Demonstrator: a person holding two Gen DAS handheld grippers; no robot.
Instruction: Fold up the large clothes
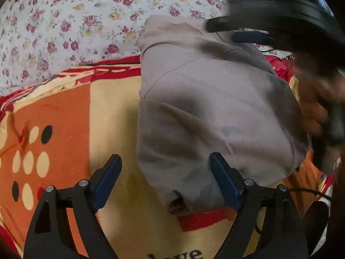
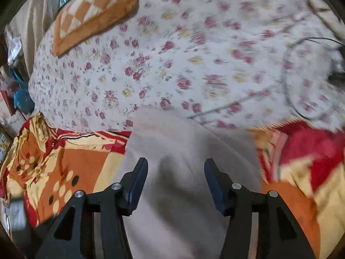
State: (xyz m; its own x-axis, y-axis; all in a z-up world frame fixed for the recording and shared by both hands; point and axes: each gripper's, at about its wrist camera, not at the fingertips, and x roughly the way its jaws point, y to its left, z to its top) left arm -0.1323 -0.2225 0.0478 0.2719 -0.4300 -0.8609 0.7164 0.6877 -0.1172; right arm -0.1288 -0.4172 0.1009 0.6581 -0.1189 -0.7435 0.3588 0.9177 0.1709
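The grey garment (image 1: 215,112) lies folded into a thick, rounded bundle on the bed, its long axis running from the left tongs (image 1: 166,179) away toward the flowered sheet (image 1: 64,26). The far end, narrower with a visible seam, reaches onto that sheet; the near end, bulky and rolled under, rests on the orange, cream and red blanket (image 1: 64,112). The cloth is soft and matte, like fleece or jersey, with shallow creases.

Seen from the garment, the left tongs hover at its near end with jaws wide apart, nothing between the pads; one blue pad sits over the garment's near edge, the other over bare blanket. The right tongs (image 2: 175,185) hang above the garment's middle with jaws apart and gripping nothing; that view is blurred. In the left view they show as a dark smear past the garment's far right corner, beside a hand (image 1: 317,108).

A checked orange cushion (image 2: 94,15) lies on the sheet, well beyond the garment.
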